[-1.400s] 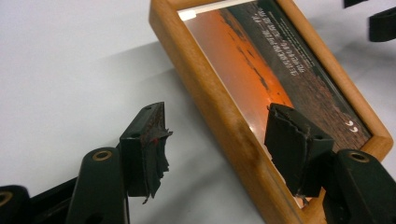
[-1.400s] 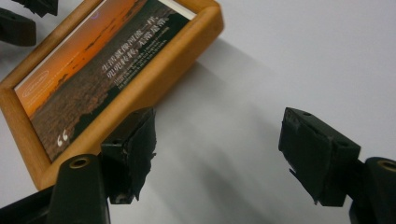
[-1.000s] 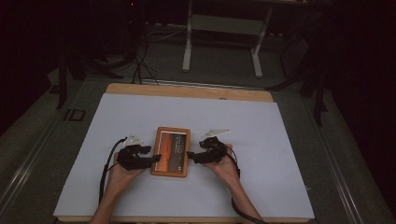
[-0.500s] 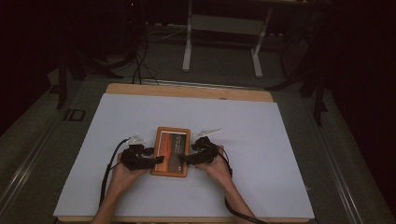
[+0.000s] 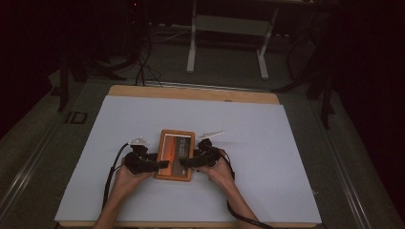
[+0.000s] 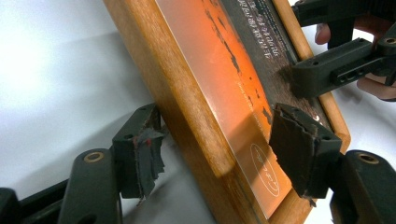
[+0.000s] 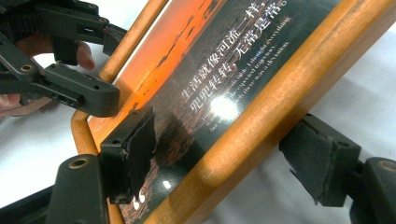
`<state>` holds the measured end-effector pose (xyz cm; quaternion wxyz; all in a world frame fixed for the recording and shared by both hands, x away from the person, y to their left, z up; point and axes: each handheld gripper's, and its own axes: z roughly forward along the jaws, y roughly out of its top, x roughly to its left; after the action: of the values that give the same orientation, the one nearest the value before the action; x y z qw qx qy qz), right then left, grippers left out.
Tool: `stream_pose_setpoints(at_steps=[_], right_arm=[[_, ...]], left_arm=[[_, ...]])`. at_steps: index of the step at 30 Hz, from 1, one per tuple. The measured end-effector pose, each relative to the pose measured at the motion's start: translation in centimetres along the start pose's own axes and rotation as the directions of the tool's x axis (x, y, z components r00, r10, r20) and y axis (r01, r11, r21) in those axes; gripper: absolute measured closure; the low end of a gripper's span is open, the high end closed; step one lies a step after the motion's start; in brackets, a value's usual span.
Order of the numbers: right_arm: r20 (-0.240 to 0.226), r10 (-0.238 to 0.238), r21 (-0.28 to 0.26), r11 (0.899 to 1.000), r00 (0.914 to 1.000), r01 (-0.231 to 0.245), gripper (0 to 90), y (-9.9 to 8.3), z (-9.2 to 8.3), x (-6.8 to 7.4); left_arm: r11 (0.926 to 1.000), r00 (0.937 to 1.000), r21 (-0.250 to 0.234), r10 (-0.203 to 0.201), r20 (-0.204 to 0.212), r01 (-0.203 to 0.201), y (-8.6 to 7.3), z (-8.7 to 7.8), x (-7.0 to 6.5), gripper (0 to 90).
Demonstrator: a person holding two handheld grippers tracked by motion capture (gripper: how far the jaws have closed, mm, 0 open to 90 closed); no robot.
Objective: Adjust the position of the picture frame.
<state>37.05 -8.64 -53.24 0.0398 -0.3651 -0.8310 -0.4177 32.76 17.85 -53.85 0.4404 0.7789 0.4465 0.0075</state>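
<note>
Near front edge, centre:
Surface [image 5: 286, 143]: white sheet.
Frame [image 5: 175, 155]: wooden, lies flat.
Left gripper [image 5: 161, 165]: jaws wide, straddling frame's left rail, just closing slightly.
Right gripper [image 5: 185, 163]: jaws wide, straddling right rail, just closing.

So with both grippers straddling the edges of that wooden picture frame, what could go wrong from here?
1. The left gripper and right gripper each straddle one side rail of the orange-printed wooden picture frame, jaws open. An uneven squeeze could probably tilt or twist it.
2. One pad sits over the glossy pane, so closing there might scratch or crack it.
3. The torn pads may slip on smooth wood.
</note>
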Motion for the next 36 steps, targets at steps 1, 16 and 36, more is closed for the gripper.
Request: stream_pose_setpoints(at_steps=[1, 16, 36], right_arm=[[-0.005, 0.009, -0.004, 1.000, 0.9999, -0.009, 29.9, 0.0, -0.1, -0.1], [-0.149, 0.105, -0.114, 0.986, 0.9832, -0.123, 59.4, -0.3, -3.0, -1.1], [-0.103, 0.126, -0.184, 0.972, 0.9866, -0.144, 60.6, -1.0, -7.5, -1.8]], left_arm=[[1.0000, 1.0000, 0.001, -0.004, 0.001, 0.004, 0.0, -0.1, 0.1, 36.6], [0.9949, 0.9989, -0.097, -0.024, 0.041, 0.028, 0.2, -2.1, -0.4, 59.2], [0.9937, 0.9974, -0.100, -0.046, 0.055, 0.051, 1.4, -0.2, -4.0, 68.3]])
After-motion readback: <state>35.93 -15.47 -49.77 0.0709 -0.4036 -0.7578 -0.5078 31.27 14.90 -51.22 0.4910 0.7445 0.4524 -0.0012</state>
